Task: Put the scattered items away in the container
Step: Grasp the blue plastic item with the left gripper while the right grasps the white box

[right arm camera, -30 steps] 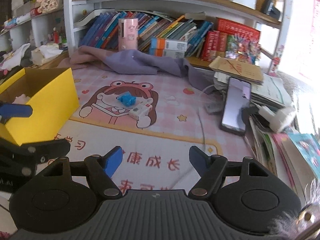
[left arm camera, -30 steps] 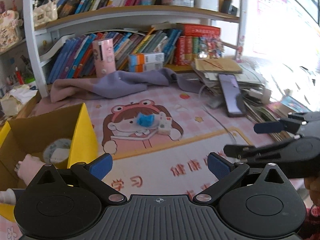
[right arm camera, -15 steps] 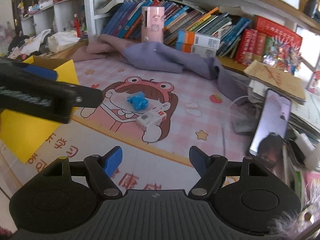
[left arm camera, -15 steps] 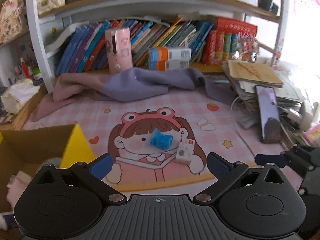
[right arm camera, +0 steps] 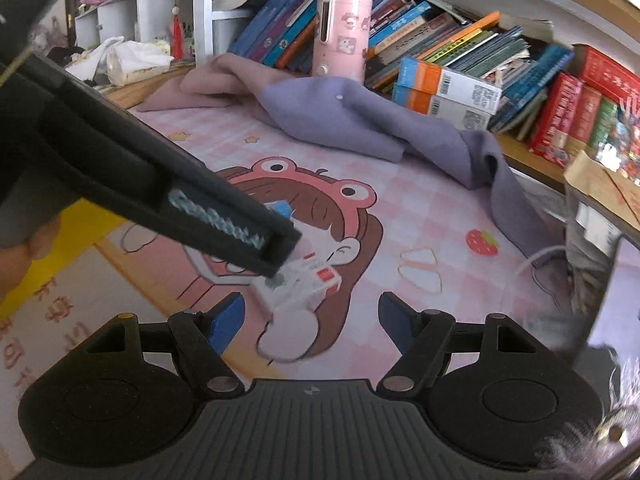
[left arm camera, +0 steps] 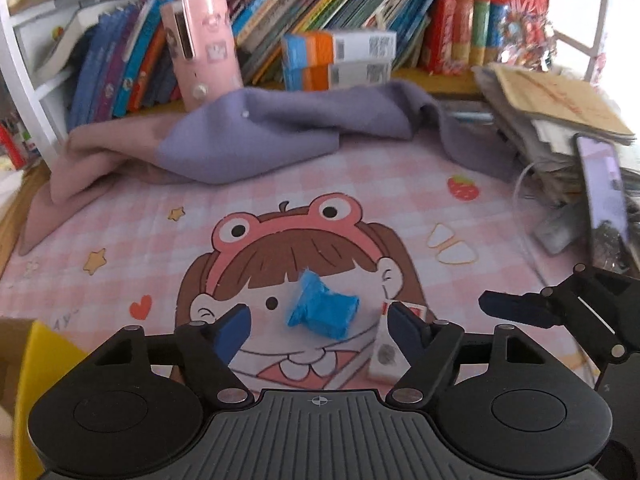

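Note:
A crumpled blue wrapper [left arm camera: 323,310] lies on the pink cartoon mat, between the open fingers of my left gripper [left arm camera: 318,326]. A small white box with red marks [left arm camera: 386,354] lies just right of it, partly behind my left gripper's right finger. In the right wrist view the white box [right arm camera: 300,282] lies ahead of my open, empty right gripper [right arm camera: 308,316], and the left gripper's body [right arm camera: 160,184] hides most of the blue wrapper [right arm camera: 280,209]. The yellow cardboard box [left arm camera: 36,364] shows at the left edge.
A purple and pink cloth [left arm camera: 256,136] lies at the back of the mat. A pink cylinder [left arm camera: 202,46] and books [left arm camera: 340,54] stand on the shelf behind. A phone [left arm camera: 604,196] and a paper stack [left arm camera: 556,108] are at the right. My right gripper's fingers [left arm camera: 520,312] show at right.
Both grippers have moved forward toward the blue wrapper and white box. The left gripper has left the yellow box and now straddles the wrapper. Both stay open.

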`<state>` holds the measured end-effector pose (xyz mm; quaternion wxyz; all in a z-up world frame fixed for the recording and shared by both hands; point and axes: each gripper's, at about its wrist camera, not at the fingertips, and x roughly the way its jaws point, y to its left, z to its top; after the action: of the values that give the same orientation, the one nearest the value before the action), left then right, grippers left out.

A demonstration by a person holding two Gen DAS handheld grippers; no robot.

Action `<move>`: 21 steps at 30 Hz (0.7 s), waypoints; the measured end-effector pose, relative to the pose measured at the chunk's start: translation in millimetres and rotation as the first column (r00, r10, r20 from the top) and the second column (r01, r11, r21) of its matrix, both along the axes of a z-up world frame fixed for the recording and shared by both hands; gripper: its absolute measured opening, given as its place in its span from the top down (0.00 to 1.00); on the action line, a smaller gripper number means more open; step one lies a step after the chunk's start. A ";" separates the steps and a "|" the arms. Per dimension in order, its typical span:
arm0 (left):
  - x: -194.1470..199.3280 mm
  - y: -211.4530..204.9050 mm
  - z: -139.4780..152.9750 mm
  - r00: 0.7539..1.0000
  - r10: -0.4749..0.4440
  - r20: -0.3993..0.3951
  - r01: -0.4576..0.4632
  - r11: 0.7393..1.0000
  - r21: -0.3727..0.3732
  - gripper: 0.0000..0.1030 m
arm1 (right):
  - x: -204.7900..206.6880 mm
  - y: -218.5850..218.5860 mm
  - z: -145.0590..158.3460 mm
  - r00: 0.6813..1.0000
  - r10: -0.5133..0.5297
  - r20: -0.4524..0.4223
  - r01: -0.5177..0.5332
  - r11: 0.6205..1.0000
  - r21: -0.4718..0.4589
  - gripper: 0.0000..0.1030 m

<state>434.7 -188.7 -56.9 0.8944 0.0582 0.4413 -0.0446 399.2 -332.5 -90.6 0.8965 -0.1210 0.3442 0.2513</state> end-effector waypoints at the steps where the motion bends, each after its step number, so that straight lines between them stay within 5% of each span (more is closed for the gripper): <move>1: 4.2 0.2 -3.7 1.000 0.006 -0.011 -0.006 1.000 0.002 0.32 | 4.7 0.8 -2.6 1.000 0.009 -0.004 -0.009 1.000 0.001 0.29; 11: 34.5 -0.5 -31.3 0.993 0.051 -0.102 -0.055 0.998 -0.031 0.44 | 31.7 5.9 -24.9 0.995 0.067 -0.080 -0.064 0.997 0.034 0.29; 21: 34.8 1.0 -31.5 0.992 0.079 -0.101 -0.084 0.995 -0.050 0.58 | 39.4 13.6 -28.2 0.992 0.113 -0.061 -0.110 0.993 0.043 0.32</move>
<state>469.6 -187.7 -88.4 0.8736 0.0136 0.4859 -0.0230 438.7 -318.9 -118.8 0.8720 -0.1143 0.3600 0.3113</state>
